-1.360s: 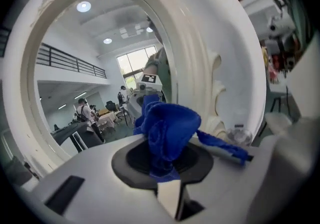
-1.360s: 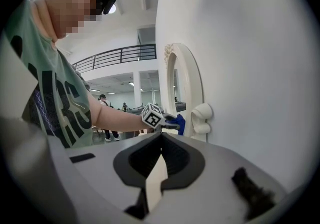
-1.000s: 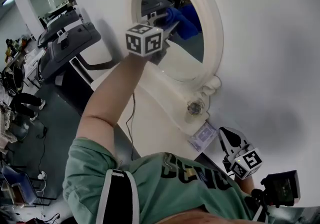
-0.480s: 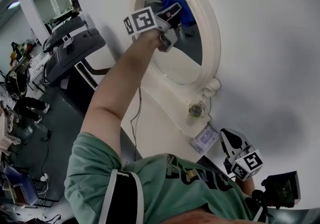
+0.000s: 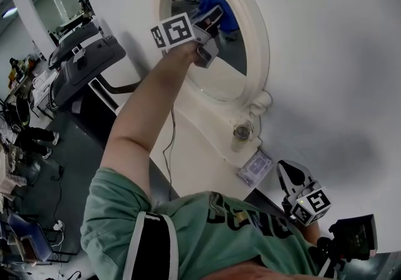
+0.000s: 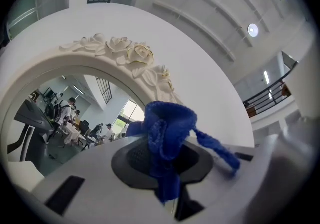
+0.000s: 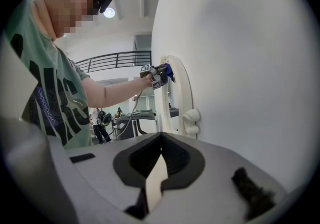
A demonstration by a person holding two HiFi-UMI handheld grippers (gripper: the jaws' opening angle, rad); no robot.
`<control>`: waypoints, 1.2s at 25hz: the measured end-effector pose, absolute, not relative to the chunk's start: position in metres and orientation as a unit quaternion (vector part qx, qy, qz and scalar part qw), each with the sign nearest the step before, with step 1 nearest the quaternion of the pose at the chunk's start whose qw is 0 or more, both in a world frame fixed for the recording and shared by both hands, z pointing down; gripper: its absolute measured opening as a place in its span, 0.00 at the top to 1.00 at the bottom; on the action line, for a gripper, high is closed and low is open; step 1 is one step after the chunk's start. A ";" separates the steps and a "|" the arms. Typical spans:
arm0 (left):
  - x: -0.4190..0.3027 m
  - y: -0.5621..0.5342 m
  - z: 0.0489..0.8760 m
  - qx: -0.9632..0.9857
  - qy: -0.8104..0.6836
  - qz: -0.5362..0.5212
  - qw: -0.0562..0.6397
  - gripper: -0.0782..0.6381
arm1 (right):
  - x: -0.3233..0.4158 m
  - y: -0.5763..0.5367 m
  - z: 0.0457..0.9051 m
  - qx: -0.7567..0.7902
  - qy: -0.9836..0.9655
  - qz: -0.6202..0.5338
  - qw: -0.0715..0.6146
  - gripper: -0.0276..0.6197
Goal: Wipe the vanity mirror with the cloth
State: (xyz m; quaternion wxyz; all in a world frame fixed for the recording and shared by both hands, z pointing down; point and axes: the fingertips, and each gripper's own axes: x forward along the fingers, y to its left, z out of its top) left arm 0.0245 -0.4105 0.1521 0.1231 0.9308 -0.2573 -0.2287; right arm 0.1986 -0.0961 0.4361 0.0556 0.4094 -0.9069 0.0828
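Blue knitted cloth (image 6: 167,138) pinched in left gripper (image 5: 210,22) at top of oval white-framed vanity mirror (image 5: 229,69); right gripper (image 7: 156,180) jaws together, empty.

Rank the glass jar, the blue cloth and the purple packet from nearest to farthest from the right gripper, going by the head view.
1. Purple packet, on the shelf just beside the right gripper.
2. Glass jar, farther along the shelf, below the mirror.
3. Blue cloth, clamped in the left gripper at the mirror's top.
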 end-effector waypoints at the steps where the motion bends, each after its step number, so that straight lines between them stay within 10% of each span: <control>1: 0.029 -0.409 0.159 0.935 -0.253 -0.219 0.118 0.78 | 0.198 -0.098 0.439 0.408 -0.908 0.084 0.056 0.94; 18: 0.083 -0.362 0.493 0.939 -0.282 0.131 0.150 0.79 | 0.184 -0.082 0.454 0.386 -0.910 0.122 0.094 0.94; 30: 0.069 -0.355 0.504 0.942 -0.257 0.078 0.199 0.78 | 0.143 -0.093 0.440 0.369 -0.916 0.107 0.115 0.94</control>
